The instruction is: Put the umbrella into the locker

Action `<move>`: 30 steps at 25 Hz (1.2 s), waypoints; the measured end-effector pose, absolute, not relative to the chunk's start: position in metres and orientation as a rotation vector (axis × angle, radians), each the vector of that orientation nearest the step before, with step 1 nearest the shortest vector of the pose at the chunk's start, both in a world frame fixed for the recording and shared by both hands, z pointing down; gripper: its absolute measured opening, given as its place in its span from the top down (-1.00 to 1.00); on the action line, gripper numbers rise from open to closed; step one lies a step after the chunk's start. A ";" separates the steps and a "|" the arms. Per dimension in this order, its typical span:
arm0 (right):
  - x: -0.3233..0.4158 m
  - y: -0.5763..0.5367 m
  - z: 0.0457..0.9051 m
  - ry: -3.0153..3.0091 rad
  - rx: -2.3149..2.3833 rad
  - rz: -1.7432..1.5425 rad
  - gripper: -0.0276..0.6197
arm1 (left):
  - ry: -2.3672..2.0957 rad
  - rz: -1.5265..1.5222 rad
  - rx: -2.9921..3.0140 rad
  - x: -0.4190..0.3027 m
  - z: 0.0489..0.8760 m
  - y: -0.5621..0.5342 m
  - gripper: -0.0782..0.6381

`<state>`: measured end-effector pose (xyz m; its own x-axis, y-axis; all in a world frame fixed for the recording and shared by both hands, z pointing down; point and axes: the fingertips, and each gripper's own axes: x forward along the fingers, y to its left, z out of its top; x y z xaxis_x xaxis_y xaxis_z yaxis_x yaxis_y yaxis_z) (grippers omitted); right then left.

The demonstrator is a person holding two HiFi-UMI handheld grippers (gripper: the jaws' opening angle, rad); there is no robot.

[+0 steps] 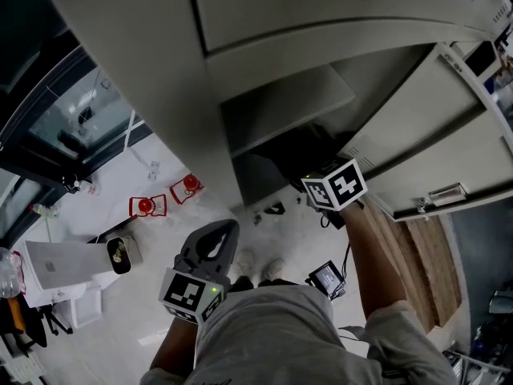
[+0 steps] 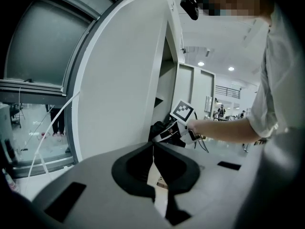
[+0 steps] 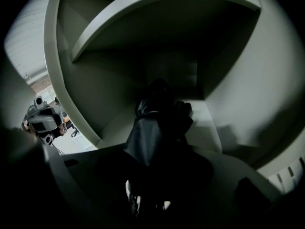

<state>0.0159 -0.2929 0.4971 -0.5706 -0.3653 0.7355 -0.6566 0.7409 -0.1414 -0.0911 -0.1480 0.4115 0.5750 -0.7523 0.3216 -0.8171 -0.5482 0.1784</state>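
The right arm stretches forward, pushing the right gripper (image 1: 325,180) into the locker (image 1: 200,95) beneath its shelf (image 1: 280,111). Its jaws are clamped on the black umbrella (image 3: 151,128), which reaches deep into that compartment (the head view shows only darkness there). The left gripper (image 1: 218,235) hangs low by the waist, jaws pressed together on nothing. The open door (image 1: 433,135) stands to the right, and two red objects (image 1: 148,206) sit on the floor to the left.

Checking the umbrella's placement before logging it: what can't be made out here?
The umbrella's far end: right gripper view, lost in the locker's dark back.
Its handle: right gripper view, shadowed at the right claw.
Head view: umbrella mostly hidden behind the right claw's marker cube.
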 end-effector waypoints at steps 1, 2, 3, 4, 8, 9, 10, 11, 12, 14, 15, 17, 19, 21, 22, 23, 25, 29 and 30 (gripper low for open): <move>0.015 -0.293 0.498 -2.223 0.763 0.523 0.24 | -1.288 0.297 2.501 -0.092 0.412 -0.148 0.73; 0.014 -0.294 0.498 -2.220 0.762 0.519 0.24 | -1.289 0.296 2.500 -0.093 0.412 -0.148 0.73; 0.013 -0.294 0.499 -2.217 0.760 0.514 0.24 | -1.290 0.297 2.499 -0.093 0.412 -0.148 0.73; 0.013 -0.295 0.499 -2.214 0.760 0.510 0.24 | -1.291 0.298 2.498 -0.094 0.412 -0.148 0.73; 0.012 -0.295 0.501 -2.208 0.756 0.510 0.24 | -1.294 0.301 2.494 -0.096 0.412 -0.147 0.73; 0.012 -0.295 0.501 -2.206 0.755 0.509 0.24 | -1.295 0.302 2.493 -0.096 0.413 -0.147 0.73; 0.012 -0.294 0.502 -2.204 0.753 0.508 0.24 | -1.294 0.302 2.493 -0.096 0.413 -0.147 0.73; 0.012 -0.294 0.502 -2.202 0.752 0.505 0.23 | -1.293 0.302 2.493 -0.096 0.413 -0.146 0.73; 0.012 -0.294 0.503 -2.200 0.750 0.502 0.23 | -1.292 0.302 2.494 -0.096 0.413 -0.146 0.73; 0.011 -0.294 0.503 -2.198 0.747 0.496 0.22 | -1.288 0.303 2.494 -0.095 0.413 -0.146 0.73; 0.011 -0.294 0.504 -2.196 0.747 0.492 0.21 | -1.287 0.305 2.493 -0.095 0.414 -0.146 0.73; 0.011 -0.294 0.504 -2.190 0.750 0.480 0.20 | -1.285 0.308 2.493 -0.095 0.415 -0.146 0.73; 0.011 -0.294 0.505 -2.181 0.755 0.463 0.19 | -1.285 0.308 2.495 -0.095 0.415 -0.146 0.73; 0.011 -0.293 0.505 -2.176 0.760 0.443 0.18 | -1.287 0.309 2.493 -0.096 0.415 -0.146 0.73; 0.011 -0.293 0.505 -2.176 0.762 0.435 0.18 | -1.288 0.309 2.492 -0.096 0.415 -0.145 0.73; 0.011 -0.293 0.505 -2.177 0.763 0.430 0.16 | -1.289 0.309 2.492 -0.097 0.415 -0.145 0.73; 0.010 -0.292 0.504 -2.187 0.762 0.429 0.13 | -1.291 0.309 2.491 -0.097 0.415 -0.144 0.73; 0.010 -0.291 0.501 -2.202 0.771 0.430 0.11 | -1.285 0.309 2.494 -0.096 0.416 -0.143 0.73; 0.010 -0.291 0.499 -2.203 0.774 0.427 0.11 | -1.284 0.308 2.494 -0.096 0.416 -0.142 0.73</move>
